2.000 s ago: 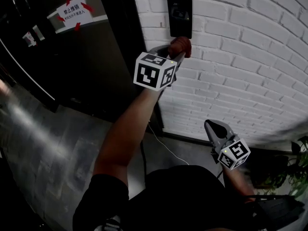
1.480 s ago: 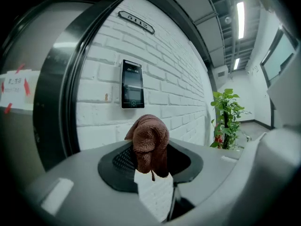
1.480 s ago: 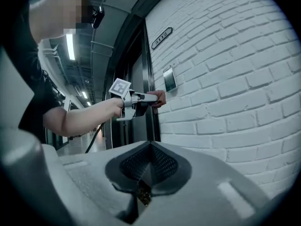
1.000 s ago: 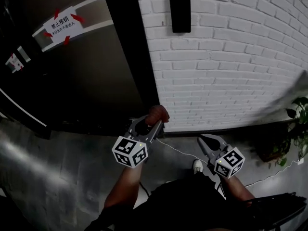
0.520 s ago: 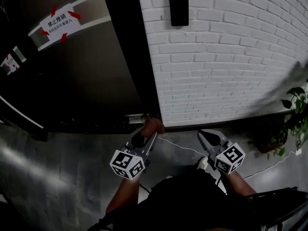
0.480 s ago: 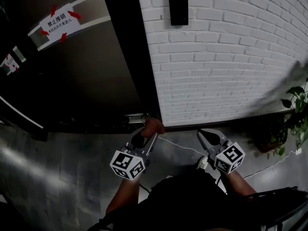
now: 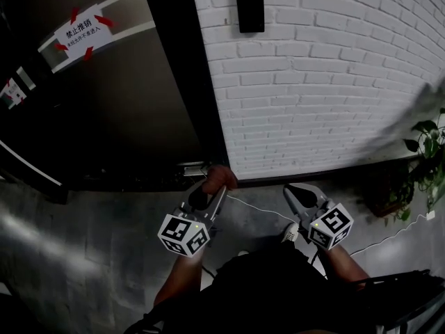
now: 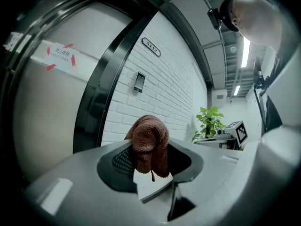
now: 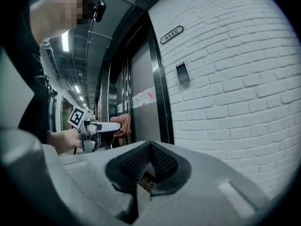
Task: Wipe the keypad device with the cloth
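1. Well below the wall-mounted keypad device (image 7: 249, 7), the person's left gripper (image 7: 211, 192) clamps a bunched brown cloth (image 7: 220, 177) between its fingers (image 8: 120, 161). The cloth's rounded top bulges above the fingertips, and a loose thread hangs down between them.
2. Beside it, a short gap away, the right gripper (image 7: 300, 191) points the same way, toward the foot of the wall. Its fingers are pressed together and grip nothing.
3. High on the white brick wall (image 7: 334, 82), the keypad device shows as a dark upright panel just right of the black door frame (image 7: 184, 75). It is well apart from the cloth and from both grippers.
4. Left of the frame, a paper sign (image 7: 80, 30) is fixed with red tape to a pale band across the dark door (image 7: 125, 117).
5. At the right edge, a green plant (image 7: 427, 145) stands near the wall's base, and a thin white cable (image 7: 254, 211) trails across the grey floor (image 7: 83, 256) between the two grippers.
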Tool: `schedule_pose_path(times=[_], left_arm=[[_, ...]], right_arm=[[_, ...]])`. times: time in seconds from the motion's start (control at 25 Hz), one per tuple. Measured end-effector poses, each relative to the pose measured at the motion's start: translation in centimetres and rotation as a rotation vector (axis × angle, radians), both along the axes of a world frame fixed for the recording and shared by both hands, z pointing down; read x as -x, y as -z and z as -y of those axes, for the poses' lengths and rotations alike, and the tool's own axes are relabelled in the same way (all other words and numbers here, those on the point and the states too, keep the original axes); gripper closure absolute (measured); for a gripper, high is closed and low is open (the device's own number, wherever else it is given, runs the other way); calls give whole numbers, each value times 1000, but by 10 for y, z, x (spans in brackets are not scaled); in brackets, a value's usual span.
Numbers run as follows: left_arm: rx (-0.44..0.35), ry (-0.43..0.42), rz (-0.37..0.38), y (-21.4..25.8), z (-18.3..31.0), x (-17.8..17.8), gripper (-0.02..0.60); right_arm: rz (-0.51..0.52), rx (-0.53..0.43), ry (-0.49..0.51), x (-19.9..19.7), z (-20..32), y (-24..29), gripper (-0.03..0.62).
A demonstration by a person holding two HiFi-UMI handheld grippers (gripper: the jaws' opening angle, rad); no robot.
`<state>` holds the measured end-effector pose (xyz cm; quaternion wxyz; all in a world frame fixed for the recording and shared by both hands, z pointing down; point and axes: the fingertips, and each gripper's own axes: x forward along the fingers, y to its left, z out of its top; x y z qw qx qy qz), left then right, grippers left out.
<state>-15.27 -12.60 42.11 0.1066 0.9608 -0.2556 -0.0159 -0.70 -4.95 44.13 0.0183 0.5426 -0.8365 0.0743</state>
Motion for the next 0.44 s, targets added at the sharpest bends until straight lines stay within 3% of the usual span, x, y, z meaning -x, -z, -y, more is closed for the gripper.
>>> schedule_pose_path(times=[0.44], left_arm=[[18, -16, 11, -7, -14, -9, 410]], right_arm=[[11, 22, 2, 0, -14, -2, 605]])
